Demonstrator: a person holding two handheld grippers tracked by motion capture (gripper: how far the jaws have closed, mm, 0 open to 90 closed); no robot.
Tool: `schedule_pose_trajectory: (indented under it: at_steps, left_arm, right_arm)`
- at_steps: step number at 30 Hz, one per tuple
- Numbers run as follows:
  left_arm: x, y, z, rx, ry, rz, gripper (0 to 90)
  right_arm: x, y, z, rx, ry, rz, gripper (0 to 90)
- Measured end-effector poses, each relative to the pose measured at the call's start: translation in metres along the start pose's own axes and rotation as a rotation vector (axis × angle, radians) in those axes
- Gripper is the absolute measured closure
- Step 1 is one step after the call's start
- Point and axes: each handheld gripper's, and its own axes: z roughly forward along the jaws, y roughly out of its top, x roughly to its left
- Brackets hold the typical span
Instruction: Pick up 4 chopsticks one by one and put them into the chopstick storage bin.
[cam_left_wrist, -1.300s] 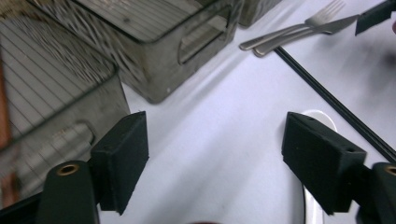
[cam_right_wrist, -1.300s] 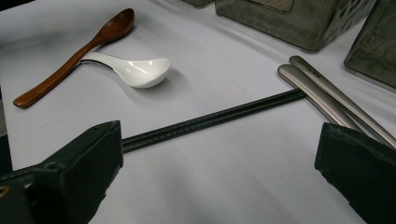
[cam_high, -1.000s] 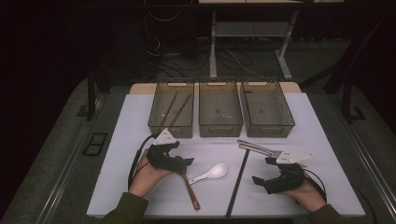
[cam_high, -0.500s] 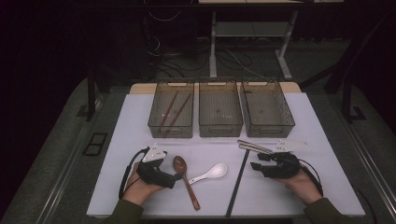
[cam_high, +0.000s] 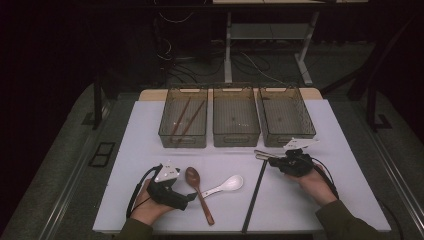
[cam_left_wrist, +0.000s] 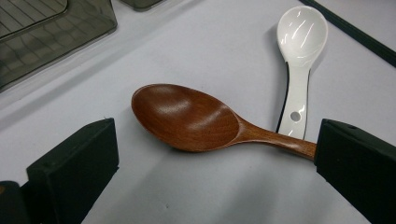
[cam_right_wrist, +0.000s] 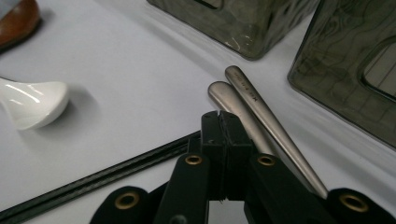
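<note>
Left claw (cam_high: 189, 196) stands wide apart around the wooden spoon (cam_left_wrist: 187, 116) on the desk (cam_high: 150, 130), its handle touching the white spoon (cam_left_wrist: 301, 32), so a grab may drag both, while the right claw (cam_right_wrist: 223, 126), its jaws just closing, is together on nothing beside two metal handles (cam_right_wrist: 261, 107), likely a miss.

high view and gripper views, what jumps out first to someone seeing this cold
Three clear bins stand in a row at the back of the white table, the left one holding brown chopsticks. In front, the open left gripper frames a wooden spoon that lies across a white spoon. At the right, the shut right gripper sits by two metal handles.
</note>
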Motion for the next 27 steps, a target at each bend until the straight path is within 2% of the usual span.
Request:
schedule_pose_trajectory:
  at_steps: [2, 5, 11, 15, 27]
  left_arm:
    - [0.001, -0.001, -0.001, -0.002, 0.000, -0.004, 0.0]
    - [0.001, -0.001, -0.001, -0.008, -0.001, -0.009, 0.0]
    - [0.002, -0.001, -0.001, -0.007, -0.007, -0.009, 0.0]
    - [0.002, -0.001, -0.001, -0.027, -0.022, -0.029, 0.0]
    - [0.003, -0.002, -0.001, -0.022, -0.020, -0.029, 0.0]
  right_arm:
    - [-0.002, 0.002, 0.005, 0.030, -0.016, 0.007, 89.2]
    - [-0.005, 0.004, 0.012, 0.041, -0.019, 0.019, 89.2]
    - [-0.004, 0.006, 0.021, 0.072, -0.041, 0.001, 89.2]
    - [-0.003, 0.007, 0.023, 0.073, -0.049, -0.005, 89.1]
    - [0.004, 0.016, 0.034, 0.070, -0.027, -0.020, 89.1]
